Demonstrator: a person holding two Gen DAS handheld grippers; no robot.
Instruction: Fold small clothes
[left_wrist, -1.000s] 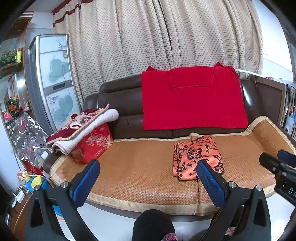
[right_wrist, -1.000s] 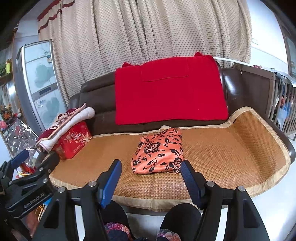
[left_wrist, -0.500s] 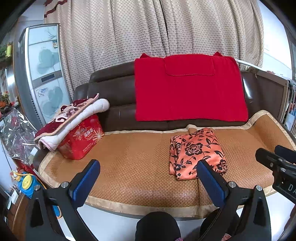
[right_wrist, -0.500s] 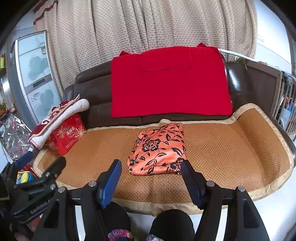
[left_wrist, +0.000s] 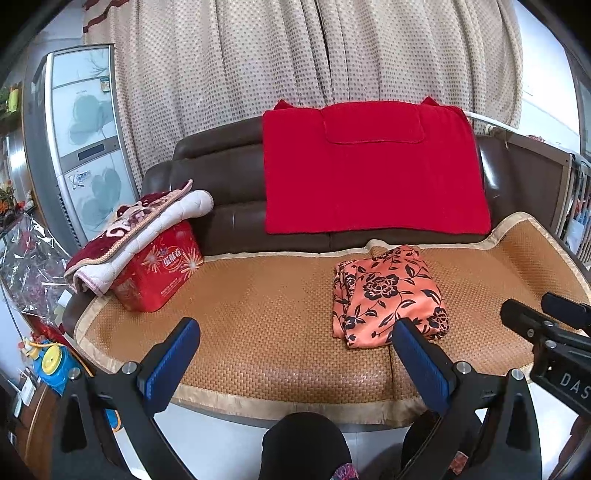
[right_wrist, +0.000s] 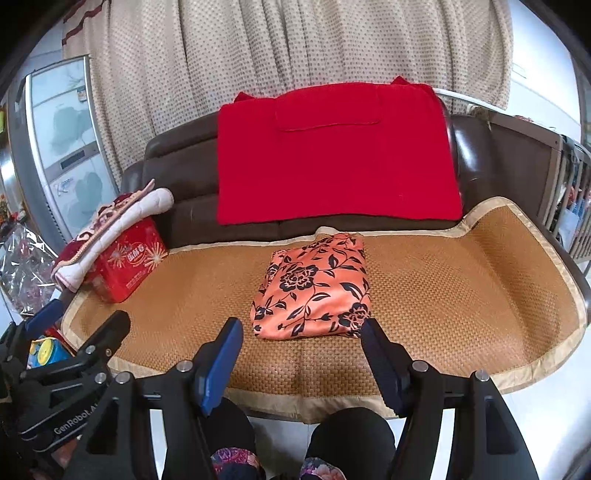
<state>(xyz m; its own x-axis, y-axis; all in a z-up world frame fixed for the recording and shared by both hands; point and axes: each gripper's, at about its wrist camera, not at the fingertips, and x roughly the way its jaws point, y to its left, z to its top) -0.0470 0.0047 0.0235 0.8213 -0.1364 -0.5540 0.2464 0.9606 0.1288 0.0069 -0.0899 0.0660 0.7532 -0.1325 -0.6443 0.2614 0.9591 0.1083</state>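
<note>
Nearest the lens, the left claw (left_wrist: 295, 354) stands wide with nothing between its blue pads; in the right wrist view the right claw (right_wrist: 301, 354) is spread wide too, likewise empty. Below both, at 6 o'clock, a person's dark-clad knees (right_wrist: 351, 432) show in front of the sofa. From the left wrist view the right claw's black body juts in at 4 o'clock.

Just past the fingertips lies the woven mat (left_wrist: 258, 317) that covers the sofa seat. On it rests the orange floral garment (right_wrist: 314, 288) — folded into a rough rectangle, at the centre of the right wrist view and at 3 o'clock in the left one, clear of both claws.

Farther off at 9 o'clock a red box (left_wrist: 159, 273) sits on the mat's end with a folded quilt (left_wrist: 147, 225) on top. Behind, a red towel (left_wrist: 373, 173) drapes the brown sofa back (left_wrist: 218, 184) — and beyond that hang dotted beige curtains (left_wrist: 295, 55), with a tall appliance (left_wrist: 85, 147) at 10 o'clock.
</note>
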